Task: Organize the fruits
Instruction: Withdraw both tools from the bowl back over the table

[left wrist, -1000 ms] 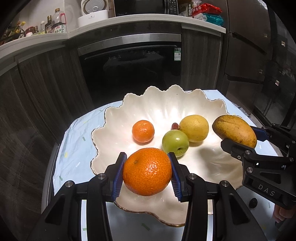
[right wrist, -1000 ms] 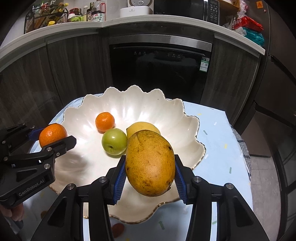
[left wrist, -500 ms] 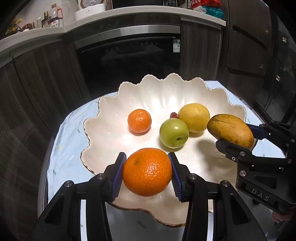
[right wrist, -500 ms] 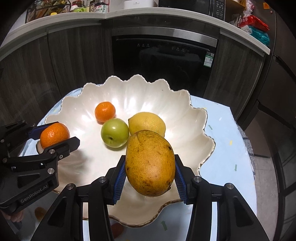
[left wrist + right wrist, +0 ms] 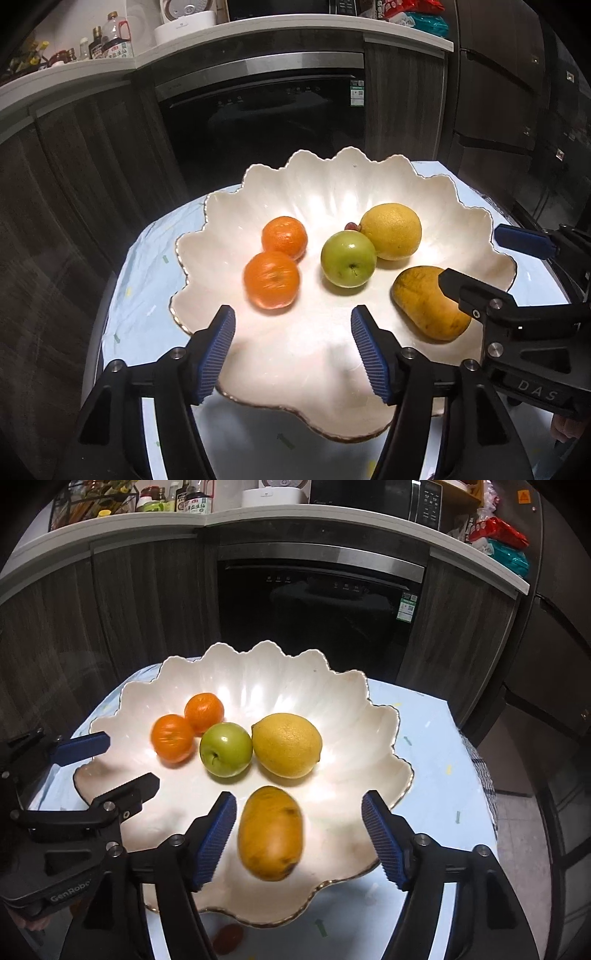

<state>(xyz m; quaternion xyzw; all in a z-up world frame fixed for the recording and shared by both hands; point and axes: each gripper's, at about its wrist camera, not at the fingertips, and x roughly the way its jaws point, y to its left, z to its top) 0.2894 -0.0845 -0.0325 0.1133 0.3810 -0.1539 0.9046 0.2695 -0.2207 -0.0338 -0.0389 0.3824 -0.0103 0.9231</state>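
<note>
Left claw (image 5: 291, 354): lower centre of its own view, blue ribbed pads standing apart over the near part of the bowl with nothing between them; its jaws have just been opening.
Right claw (image 5: 299, 834): lower centre of its own view, pads parted, jaws just opened; the mango lies between them but neither pad presses on it.
Large orange (image 5: 271, 280): blurred, in the bowl just beyond the left claw's tips, touching a smaller orange (image 5: 284, 237) behind it.
Mango (image 5: 270, 832): blurred, lengthwise on the bowl's near slope; in the left view it sits at right, partly behind the right claw's dark finger.
Green apple (image 5: 226, 749): middle of the bowl, against the yellow citrus (image 5: 286, 745) to its right; a small reddish fruit (image 5: 351, 226) peeps out behind them, too hidden to identify.
Bowl (image 5: 332, 177): white, scalloped rim with a thin gold edge, filling most of the pale blue tabletop (image 5: 436, 760).
Backdrop: dark oven (image 5: 317, 602) under a white counter, upper centre of the frame.
Stray piece: a small red object (image 5: 227, 938) on the tabletop below the bowl's near rim, partly hidden.
</note>
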